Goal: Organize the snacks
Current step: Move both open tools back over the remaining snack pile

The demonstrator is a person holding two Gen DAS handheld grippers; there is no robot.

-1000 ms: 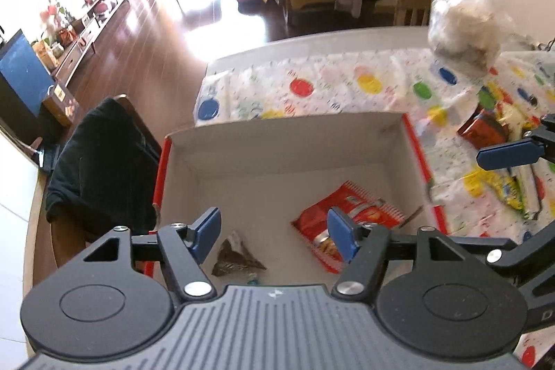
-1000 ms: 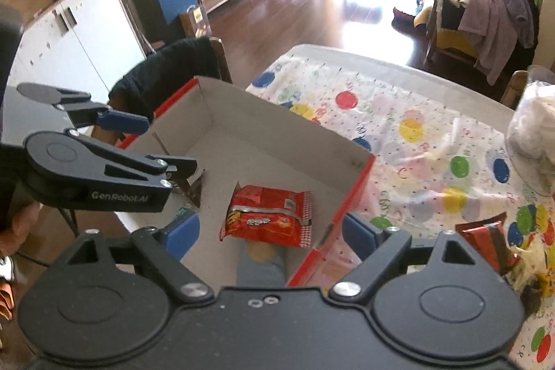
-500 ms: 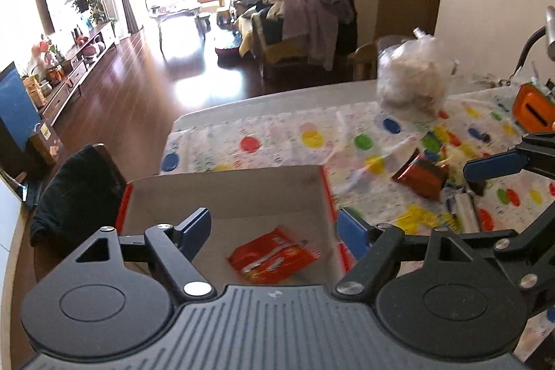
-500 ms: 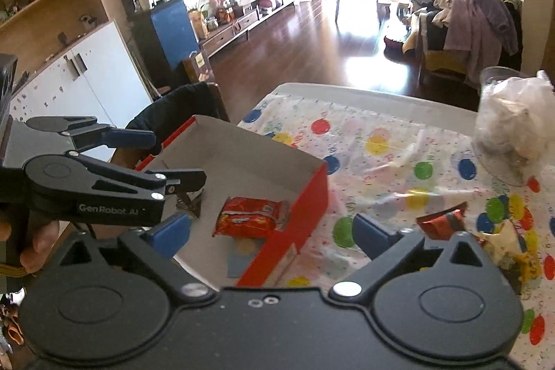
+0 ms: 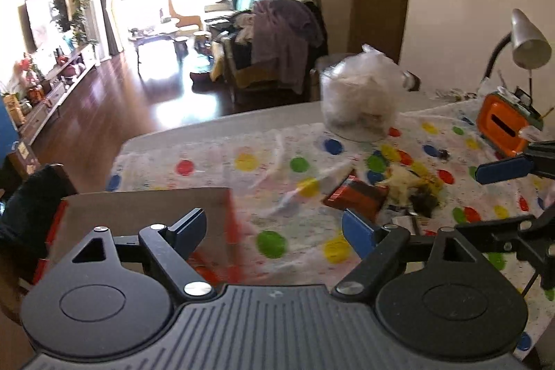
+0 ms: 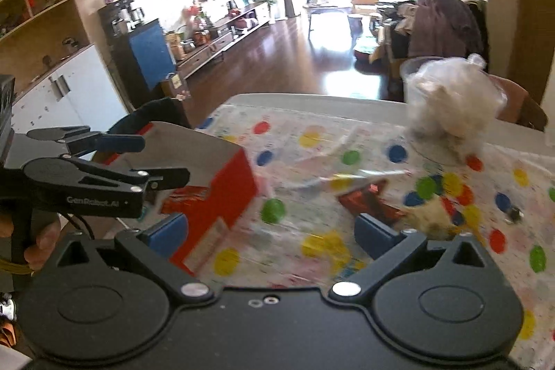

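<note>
Red snack packet (image 5: 357, 196): one, blurred, on the dotted tablecloth (image 5: 277, 162) just beyond the right gripper's (image 6: 272, 226) jaws.
Yellow wrappers (image 5: 412, 186): heap, count unclear.
Box (image 6: 232, 175): cardboard, red-sided, left of both jaw pairs; contents mostly hidden.
Left gripper (image 5: 274, 227): jaws wide, just been opening, nothing between.
Right gripper: jaws wide, just been opening, nothing held.

Right of the red-sided cardboard box (image 5: 145, 207), a stretch of dotted tablecloth (image 5: 277, 245) lies bare. Farther right of the box, a brown-red packet (image 5: 357, 196) and blurred, seemingly yellowish wrappers (image 5: 412, 182) block the way; beyond them stands a clear plastic-covered tub (image 5: 360, 103).
</note>
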